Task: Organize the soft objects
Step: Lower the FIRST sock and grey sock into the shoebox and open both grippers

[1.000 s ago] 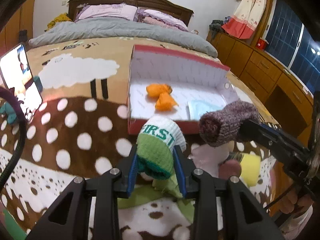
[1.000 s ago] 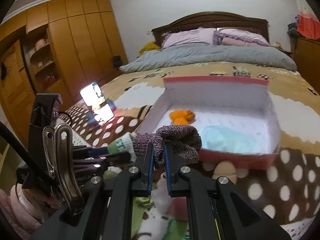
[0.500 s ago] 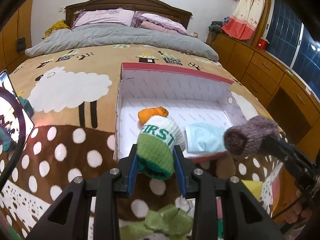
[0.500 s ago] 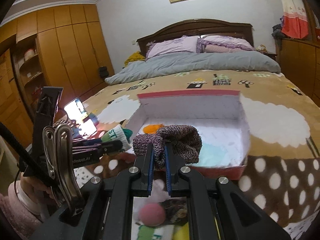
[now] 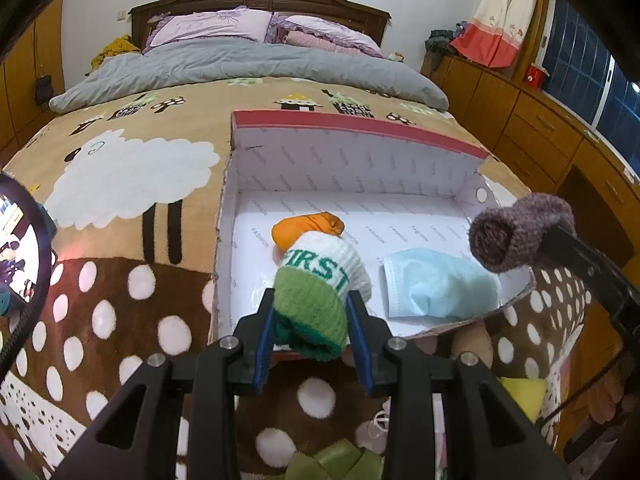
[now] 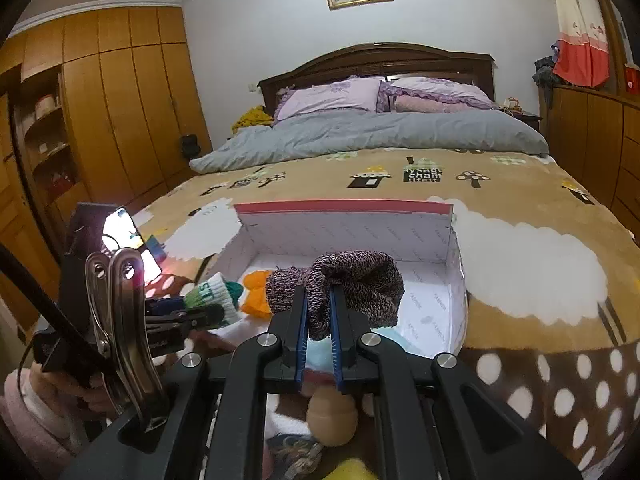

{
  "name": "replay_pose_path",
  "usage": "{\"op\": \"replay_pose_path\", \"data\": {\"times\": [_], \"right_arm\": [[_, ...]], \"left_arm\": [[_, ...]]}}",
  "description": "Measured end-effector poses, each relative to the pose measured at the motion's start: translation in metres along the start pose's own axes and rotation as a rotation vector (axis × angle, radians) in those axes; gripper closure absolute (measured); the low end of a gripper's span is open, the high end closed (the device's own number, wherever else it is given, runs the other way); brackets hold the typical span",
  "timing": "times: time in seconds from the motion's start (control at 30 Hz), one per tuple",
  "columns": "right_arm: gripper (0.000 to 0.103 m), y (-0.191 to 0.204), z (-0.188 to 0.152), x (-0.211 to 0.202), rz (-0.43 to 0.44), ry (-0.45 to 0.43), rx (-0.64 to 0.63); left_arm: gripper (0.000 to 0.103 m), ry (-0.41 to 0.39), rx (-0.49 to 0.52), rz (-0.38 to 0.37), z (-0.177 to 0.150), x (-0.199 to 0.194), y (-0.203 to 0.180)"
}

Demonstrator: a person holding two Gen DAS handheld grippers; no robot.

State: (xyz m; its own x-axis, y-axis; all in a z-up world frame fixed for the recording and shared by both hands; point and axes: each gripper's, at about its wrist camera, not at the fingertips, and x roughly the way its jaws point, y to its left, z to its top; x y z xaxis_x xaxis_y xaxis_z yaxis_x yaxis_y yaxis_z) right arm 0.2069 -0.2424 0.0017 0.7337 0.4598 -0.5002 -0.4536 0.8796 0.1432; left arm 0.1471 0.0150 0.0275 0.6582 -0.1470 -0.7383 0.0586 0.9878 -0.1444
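Note:
My left gripper (image 5: 311,303) is shut on a rolled green and white sock (image 5: 320,288) printed "FIRST", held over the near left part of the open red-edged box (image 5: 360,124). Inside the box lie an orange sock roll (image 5: 306,228) and a light blue face mask (image 5: 436,284). My right gripper (image 6: 319,300) is shut on a purple knit sock roll (image 6: 356,284) above the box's near edge (image 6: 458,280); in the left wrist view that purple roll (image 5: 520,232) hangs at the box's right side. The green and white sock (image 6: 214,294) also shows left of it.
The box rests on a brown blanket (image 5: 120,280) with sheep and white dots. Near the front edge lie a green cloth (image 5: 336,460), a yellow item (image 5: 522,392) and a tan soft toy (image 6: 332,412). A lit phone (image 6: 124,236) stands left. Wooden drawers (image 5: 560,132) line the right wall.
Both grippers have carried their sock rolls forward from the near blanket to over the box. The box looks larger and nearer, and the loose items at the front have slid down the views.

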Motion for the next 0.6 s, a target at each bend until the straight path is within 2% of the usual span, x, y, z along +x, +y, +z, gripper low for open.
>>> {"op": "replay_pose_path", "data": {"times": [0.4, 0.6], "right_arm": [[0.092, -0.028, 0.003, 0.039, -0.053, 0.036, 0.017], [0.092, -0.042, -0.004, 0.058, -0.068, 0.075, 0.034]], "left_arm": [[0.068, 0.047, 0.002, 0.025, -0.001, 0.027, -0.001], [0.067, 0.034, 0.028, 0.044, -0.003, 0.03, -0.005]]}}
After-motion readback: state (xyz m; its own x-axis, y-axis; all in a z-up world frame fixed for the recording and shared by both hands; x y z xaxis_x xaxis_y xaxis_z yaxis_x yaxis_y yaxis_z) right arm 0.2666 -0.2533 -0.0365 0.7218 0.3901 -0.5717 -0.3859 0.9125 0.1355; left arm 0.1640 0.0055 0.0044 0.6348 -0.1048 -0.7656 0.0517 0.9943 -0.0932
